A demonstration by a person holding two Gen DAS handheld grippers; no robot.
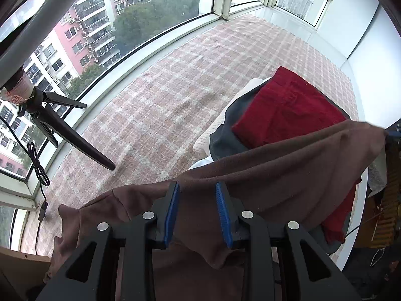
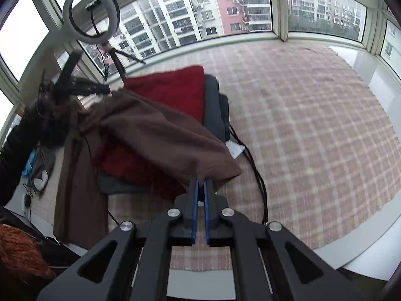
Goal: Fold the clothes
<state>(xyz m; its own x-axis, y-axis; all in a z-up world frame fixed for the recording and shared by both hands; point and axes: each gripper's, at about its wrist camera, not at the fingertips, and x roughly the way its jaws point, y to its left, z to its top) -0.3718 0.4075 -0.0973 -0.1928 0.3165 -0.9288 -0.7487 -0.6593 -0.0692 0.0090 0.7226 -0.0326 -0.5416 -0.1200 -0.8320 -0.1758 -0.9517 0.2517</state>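
Over at the left, tripod (image 1: 75, 130) standing by the window, ring light (image 2: 91, 12) above it in the right wrist view. Left hand-held gripper (image 1: 198, 210) sitting partly open, blue pads (image 1: 173, 213) apart with brown garment (image 1: 263, 165) draped between and under them; pads not visibly pressing on the cloth. Brown garment stretching across in the air over a stack of folded clothes: red garment (image 1: 288, 110) lying on top, dark grey garment (image 2: 215, 105) beneath it. Stack resting on the plaid blanket (image 2: 313, 125). Right hand-held gripper (image 2: 200, 188) pinching tight on the brown garment's corner, cloth bunching above its fingertips, black cables (image 2: 255, 173) trailing beside.
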